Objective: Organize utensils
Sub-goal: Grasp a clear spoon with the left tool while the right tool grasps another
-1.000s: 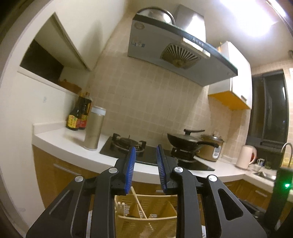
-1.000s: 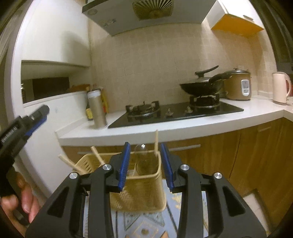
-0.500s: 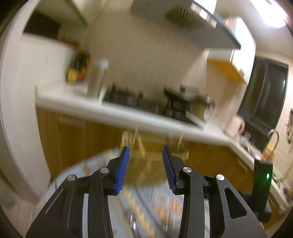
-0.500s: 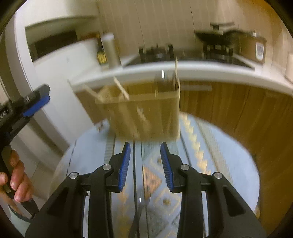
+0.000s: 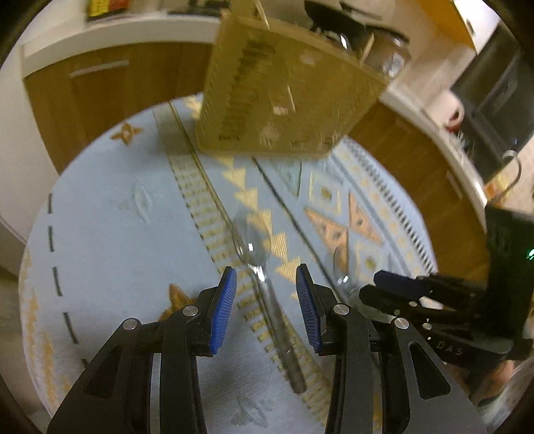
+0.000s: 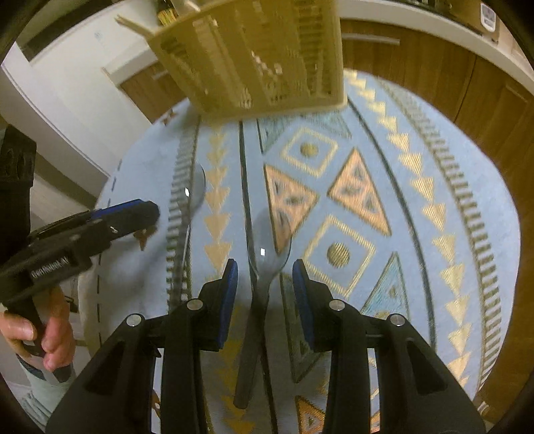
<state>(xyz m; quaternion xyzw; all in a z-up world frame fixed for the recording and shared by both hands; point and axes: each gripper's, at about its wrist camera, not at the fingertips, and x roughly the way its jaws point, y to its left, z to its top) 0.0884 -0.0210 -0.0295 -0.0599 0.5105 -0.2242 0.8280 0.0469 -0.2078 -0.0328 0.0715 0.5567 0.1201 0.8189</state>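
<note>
Two metal spoons lie on a round table with a blue patterned cloth [image 5: 110, 233]. My left gripper [image 5: 266, 287] is open, its jaws either side of one spoon [image 5: 257, 253] just above it. My right gripper [image 6: 265, 278] is open over the other spoon [image 6: 267, 257], whose handle runs back between the jaws. A yellow plastic utensil basket [image 5: 283, 100] stands at the table's far edge, also in the right wrist view [image 6: 260, 56], with chopsticks and a glass sticking out. The left spoon [image 6: 193, 190] and left gripper [image 6: 133, 213] show in the right wrist view; the right gripper [image 5: 397, 283] shows at the left view's right.
Wooden cabinet doors [image 5: 100, 86] and a white countertop [image 5: 116, 30] lie behind the table. A white kettle [image 5: 450, 110] stands on the counter at right. The table edge [image 6: 500, 267] curves close on the right.
Both grippers have tilted down from the kitchen wall to the table and moved in low over the two spoons. Both stay open.
</note>
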